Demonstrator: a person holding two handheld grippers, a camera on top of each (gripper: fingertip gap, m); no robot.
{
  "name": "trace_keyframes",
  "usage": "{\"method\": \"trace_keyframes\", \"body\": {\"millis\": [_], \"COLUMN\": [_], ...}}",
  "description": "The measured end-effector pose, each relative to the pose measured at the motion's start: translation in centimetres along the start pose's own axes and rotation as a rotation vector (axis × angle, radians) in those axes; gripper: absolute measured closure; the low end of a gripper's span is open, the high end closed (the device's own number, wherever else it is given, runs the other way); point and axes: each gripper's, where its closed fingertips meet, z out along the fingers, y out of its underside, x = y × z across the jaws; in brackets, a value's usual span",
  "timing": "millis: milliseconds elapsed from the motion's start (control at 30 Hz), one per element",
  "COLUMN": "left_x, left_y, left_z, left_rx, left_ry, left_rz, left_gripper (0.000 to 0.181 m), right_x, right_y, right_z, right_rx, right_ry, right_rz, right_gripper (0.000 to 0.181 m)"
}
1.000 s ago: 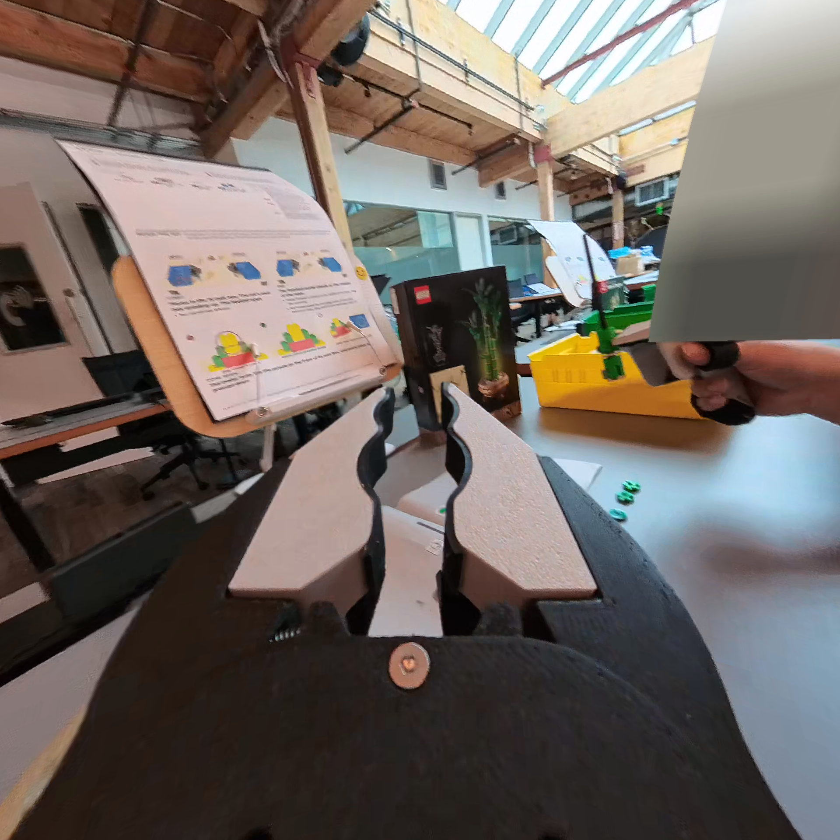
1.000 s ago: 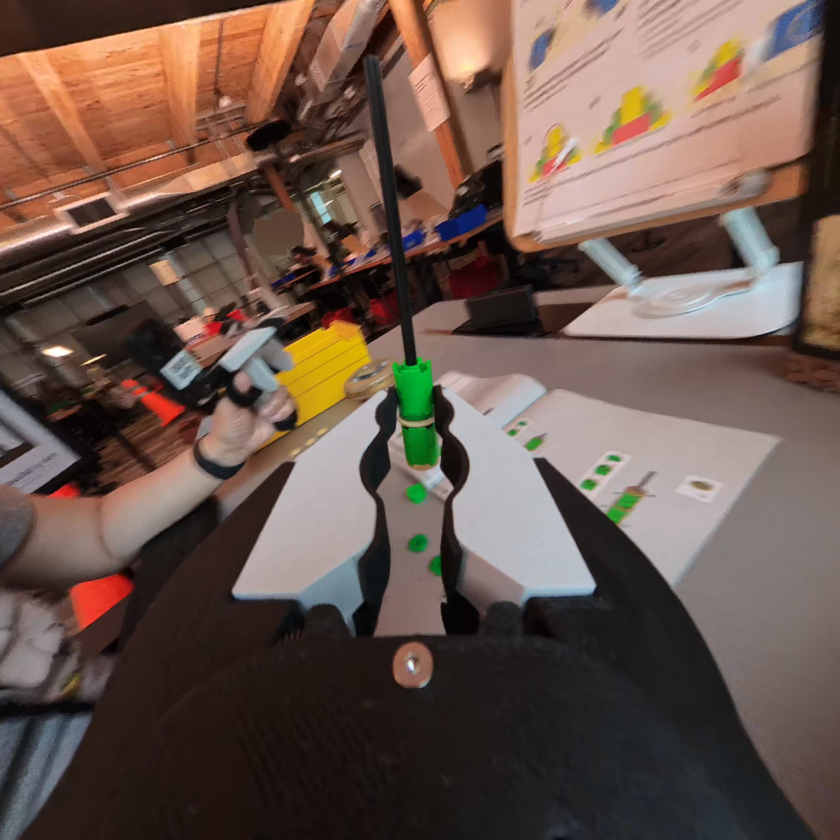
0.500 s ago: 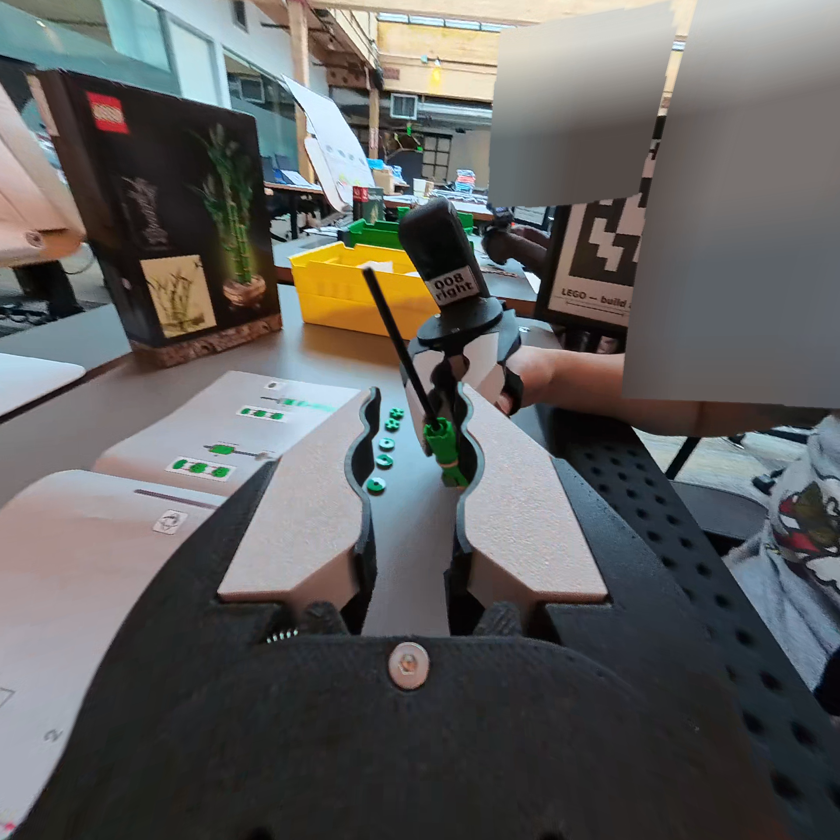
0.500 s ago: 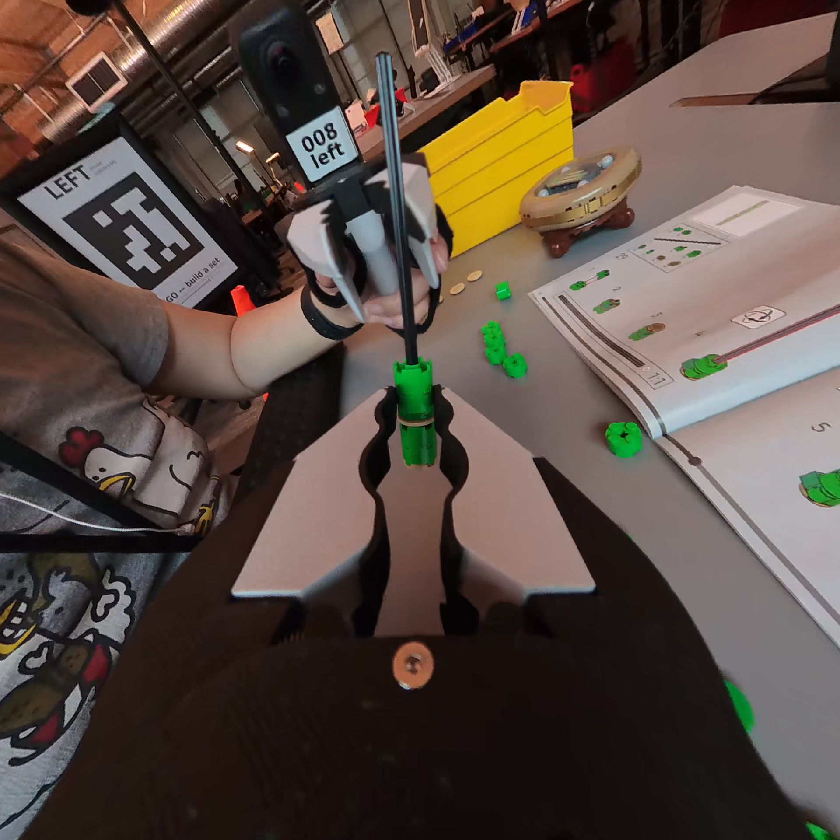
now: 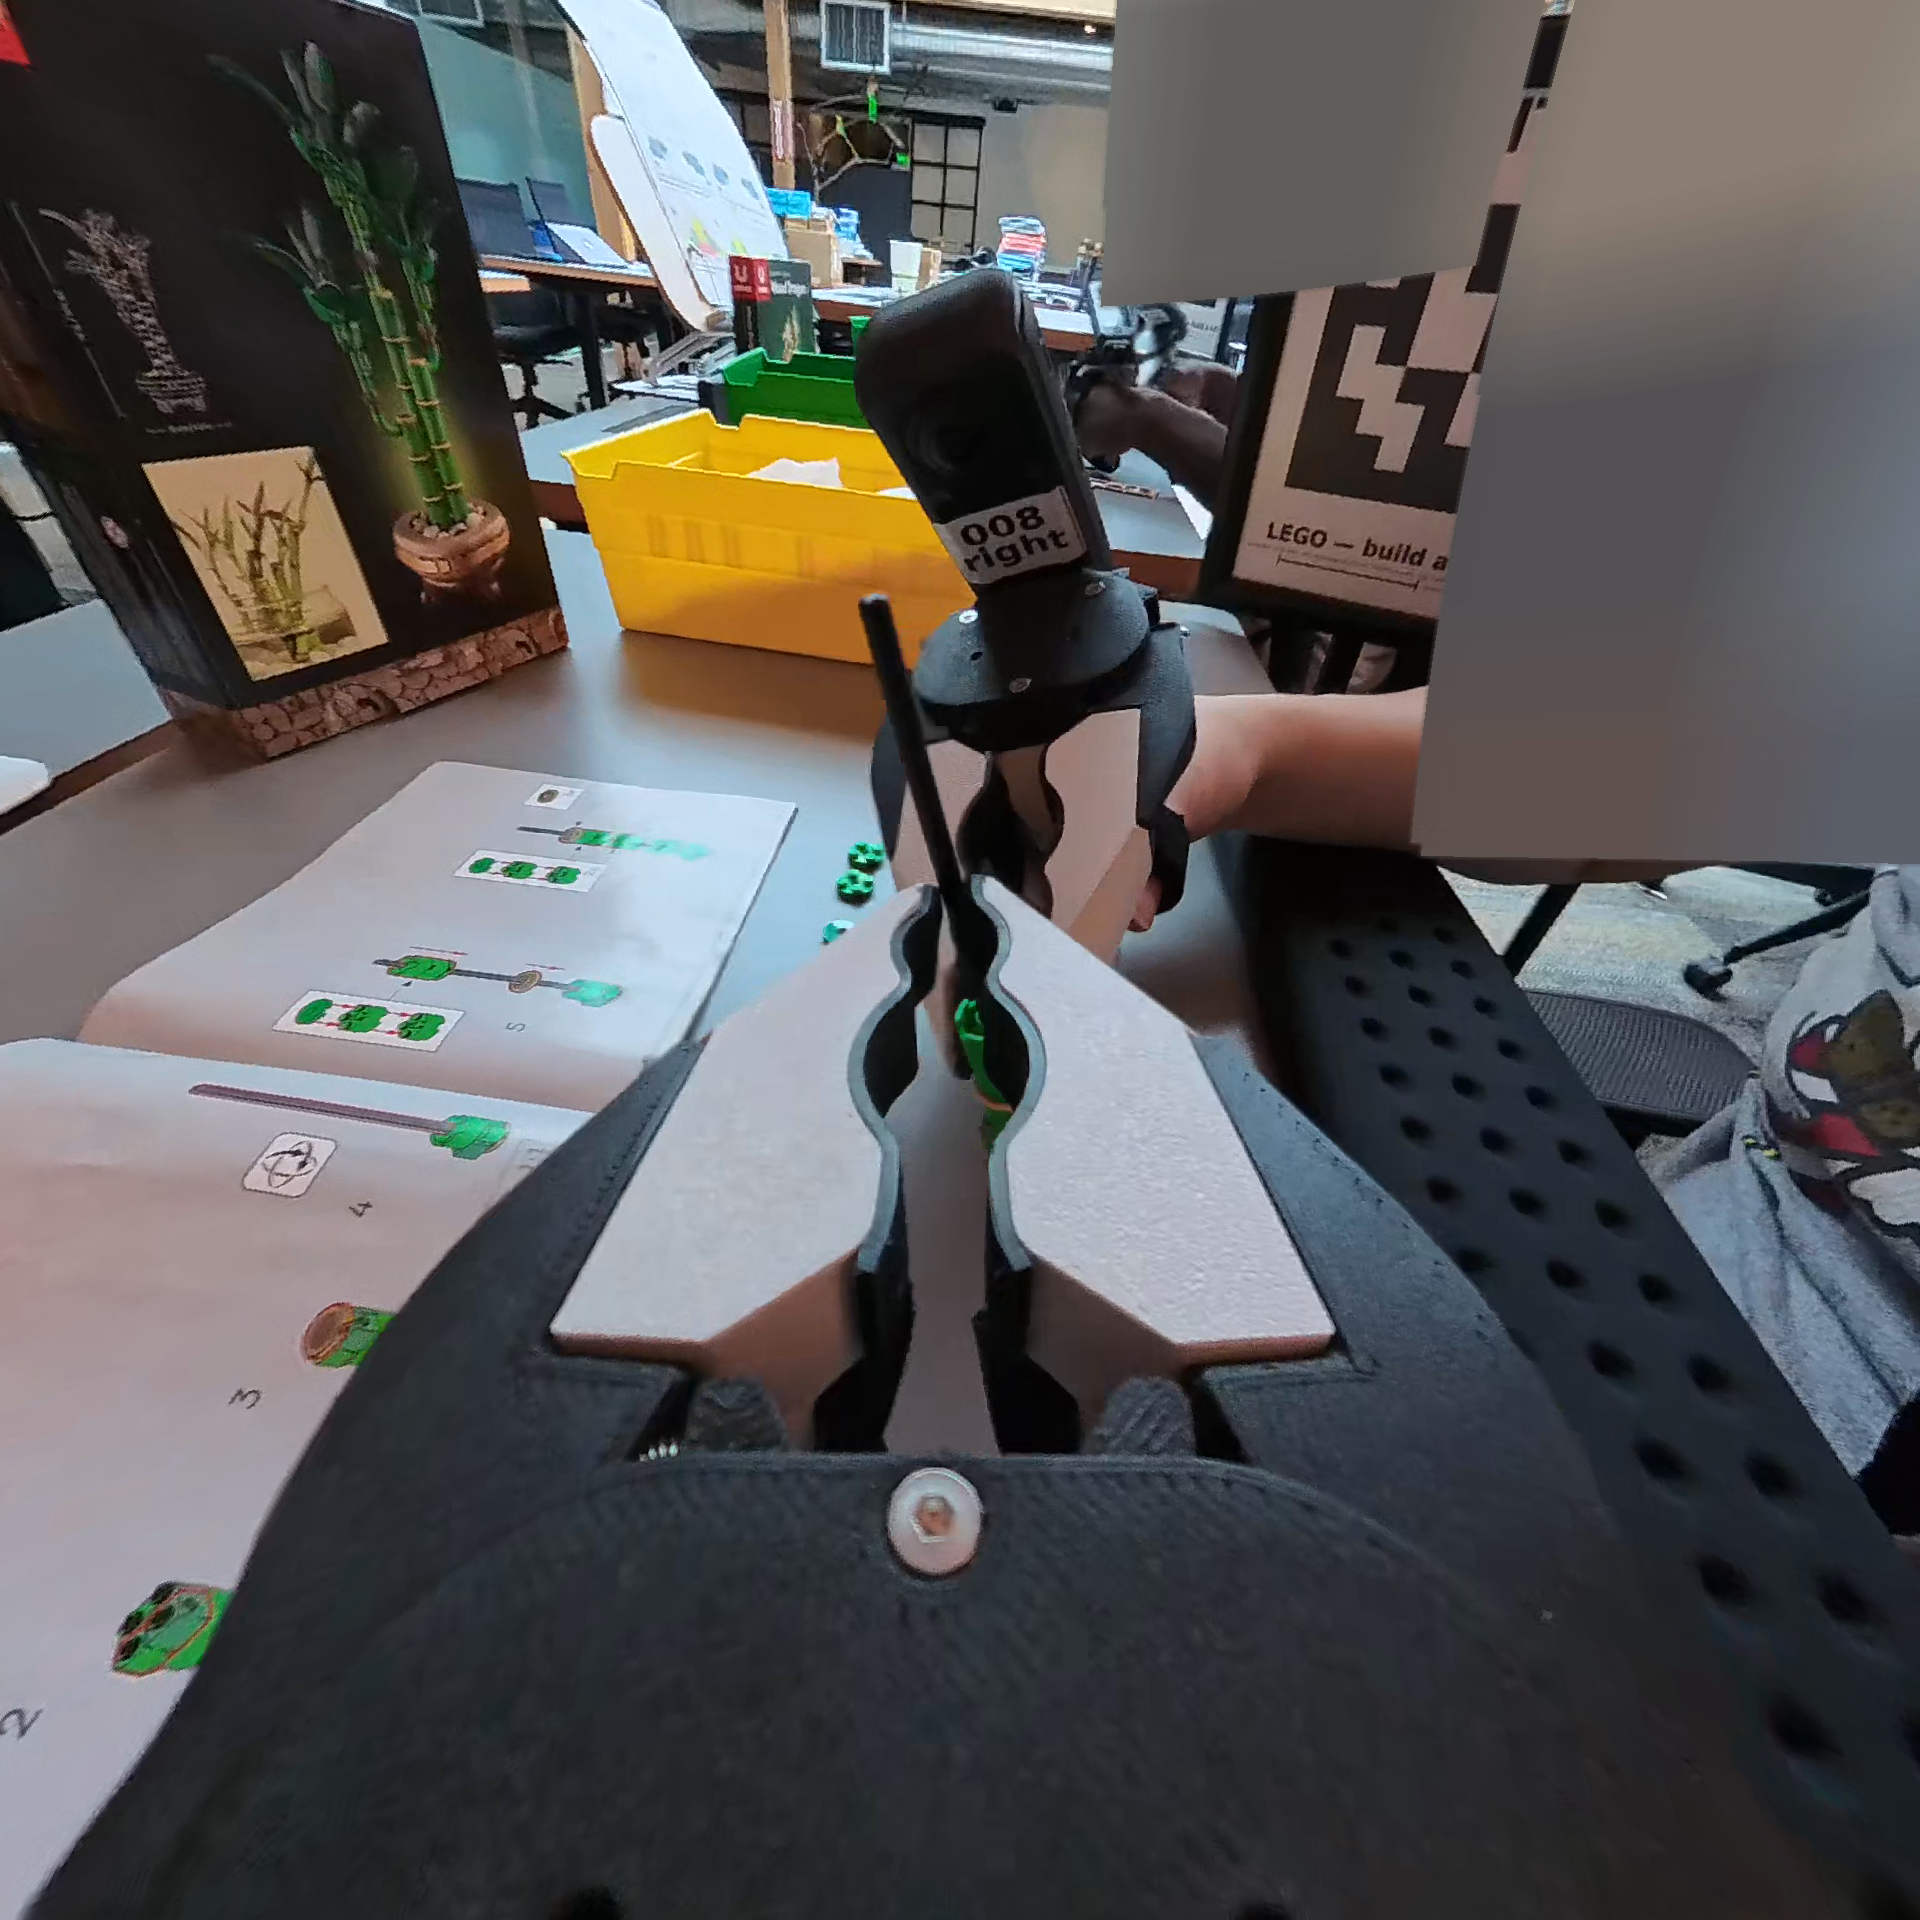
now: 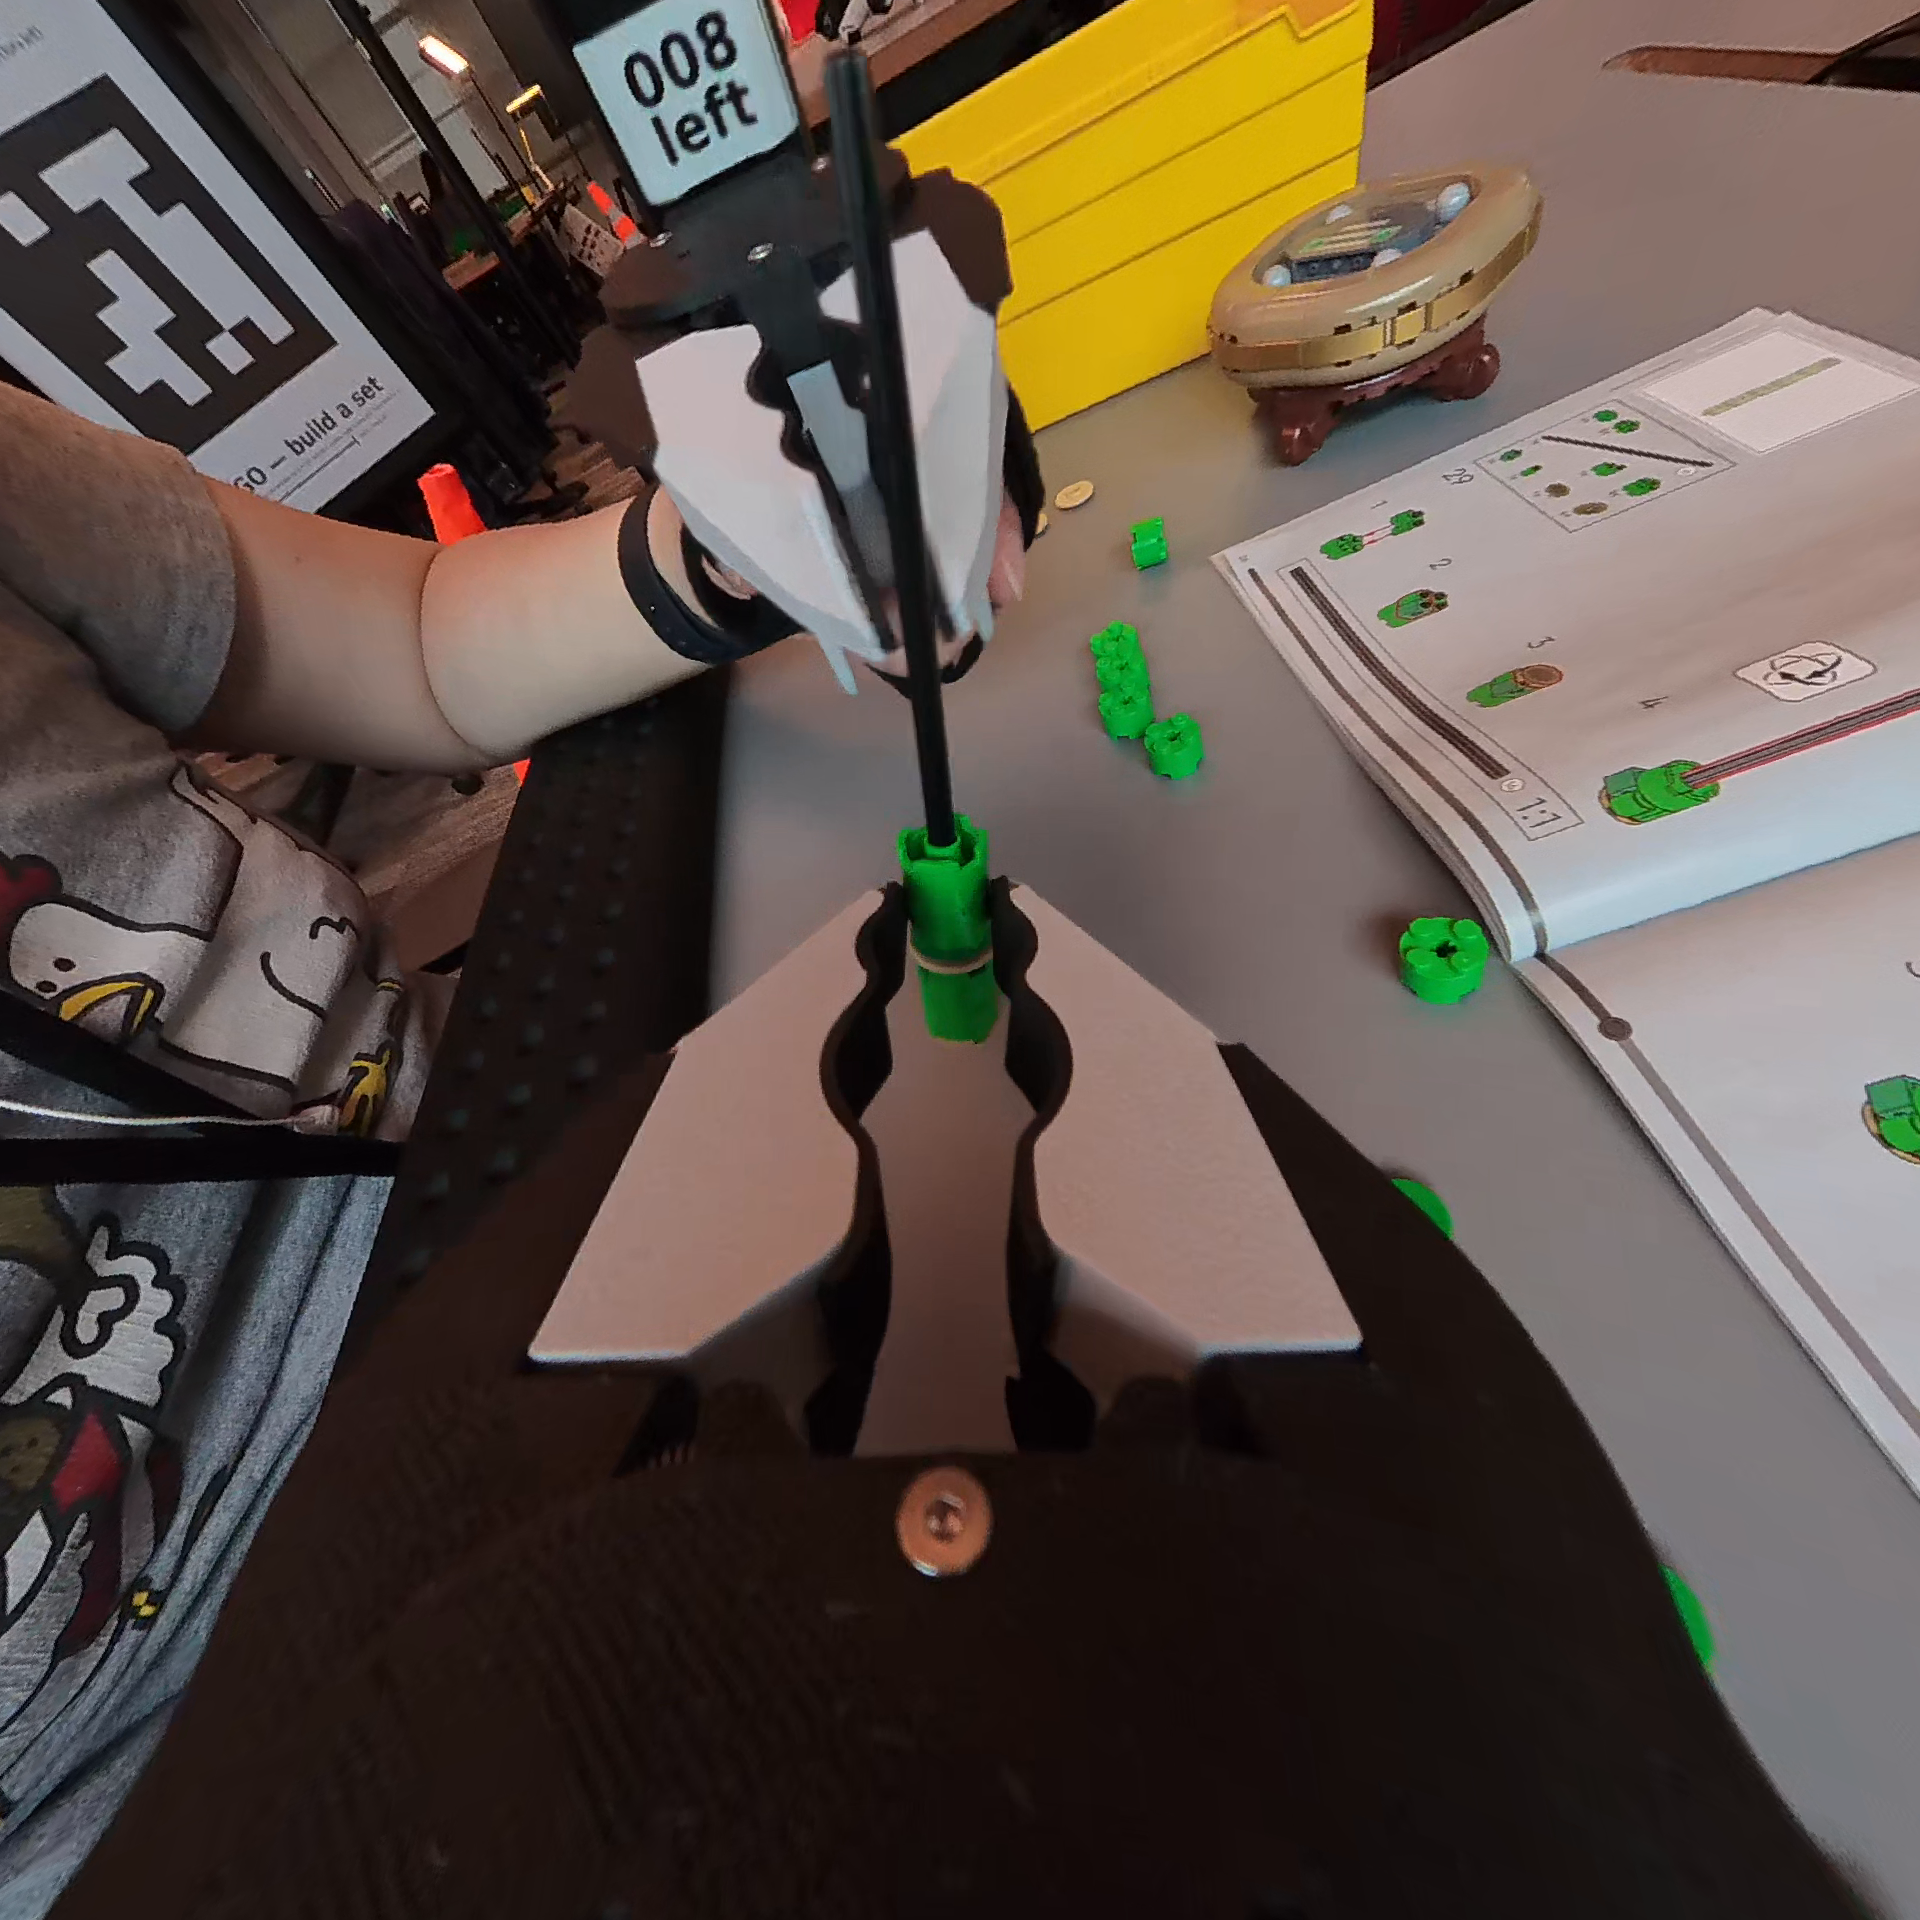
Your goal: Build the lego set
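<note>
My right gripper (image 6: 945, 894) is shut on a short green round-brick stack (image 6: 943, 956) with a tan ring. A long black rod (image 6: 883, 416) sticks out of the stack, away from the gripper. My left gripper (image 5: 951, 899) faces the right one. Its jaws stand narrowly apart with the rod (image 5: 914, 748) passing between the fingertips. The green stack (image 5: 977, 1055) shows through the gap below them. From the right wrist view, the left gripper (image 6: 904, 655) sits around the rod's middle. The right gripper (image 5: 1023, 883) is partly hidden behind my left fingers.
An open instruction booklet (image 6: 1662, 623) lies on the grey table, with loose green round bricks (image 6: 1127, 681) and one single brick (image 6: 1442, 958) beside it. A yellow bin (image 6: 1143, 177), a tan pot base (image 6: 1371, 281) and the set's box (image 5: 260, 364) stand farther back. Across from one pair of fingers to the other is roughly 5 cm. Both grippers' tips are roughly 25 cm from the tan pot base (image 6: 1371, 281).
Both grippers swung down from the instruction stand to the table and came face to face. The left jaws narrowed and the rod now passes between their tips. The right grip is unchanged.
</note>
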Motion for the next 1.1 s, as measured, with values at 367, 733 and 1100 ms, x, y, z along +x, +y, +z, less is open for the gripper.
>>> {"method": "trace_keyframes", "body": {"millis": [367,733,1100], "left_x": [0.3,0.5,1.4], "left_y": [0.5,2.1,2.8], "left_z": [0.6,0.8,1.1], "left_rx": [-0.026,-0.147,-0.17], "left_ry": [-0.002,-0.015,0.043], "left_rz": [0.046,0.146,0.128], "left_gripper": [0.179,0.18,0.179], "right_x": [0.5,0.4,0.3], "right_y": [1.0,-0.2,1.0], "right_z": [0.6,0.4,1.1], "right_rx": [-0.071,-0.012,-0.08], "right_ry": [0.07,0.099,0.077], "right_rz": [-0.14,-0.204,-0.194], "right_gripper": [0.165,0.164,0.177]}}
